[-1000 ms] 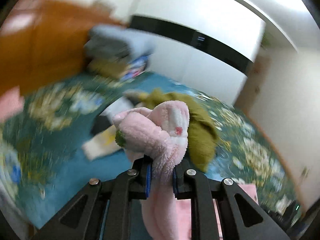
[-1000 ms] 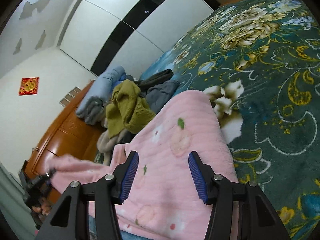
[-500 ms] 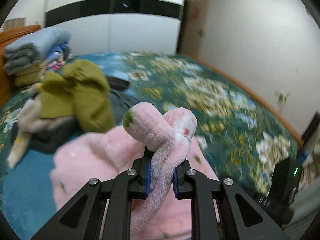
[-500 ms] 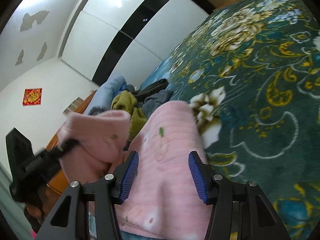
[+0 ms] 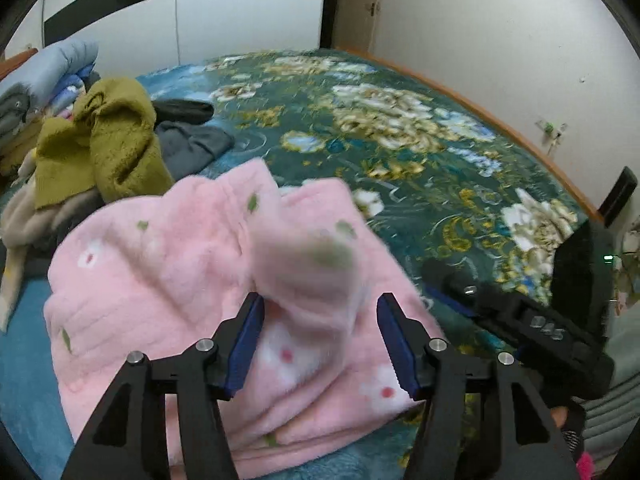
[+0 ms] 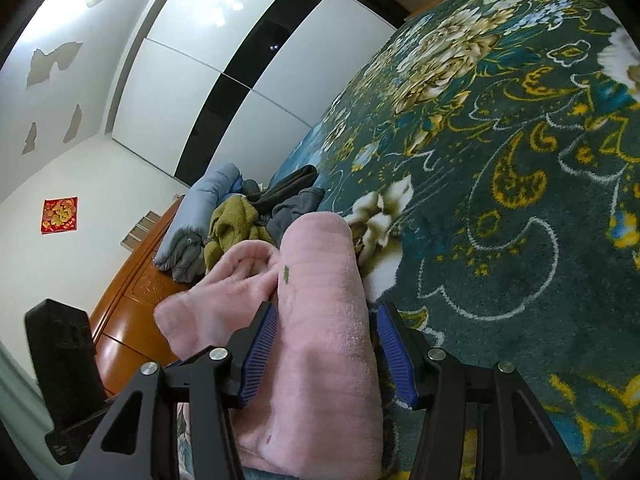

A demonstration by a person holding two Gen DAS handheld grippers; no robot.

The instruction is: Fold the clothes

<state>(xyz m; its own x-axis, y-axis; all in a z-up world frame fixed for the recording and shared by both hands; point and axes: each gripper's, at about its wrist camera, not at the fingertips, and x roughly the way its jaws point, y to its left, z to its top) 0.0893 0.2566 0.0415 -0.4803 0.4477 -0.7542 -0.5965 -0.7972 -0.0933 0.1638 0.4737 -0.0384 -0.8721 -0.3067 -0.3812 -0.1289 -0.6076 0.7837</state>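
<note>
The left gripper is spread wide, holding nothing; a blurred flap of the pink fleece lies between its blue pads. The right gripper is also spread, its fingers on either side of a rolled fold of the same fleece, not pinching it. The fleece lies folded on the floral bedspread, near the bed's close edge. Just beyond it sits a heap of clothes with an olive sweater on top, beside a wooden headboard.
</note>
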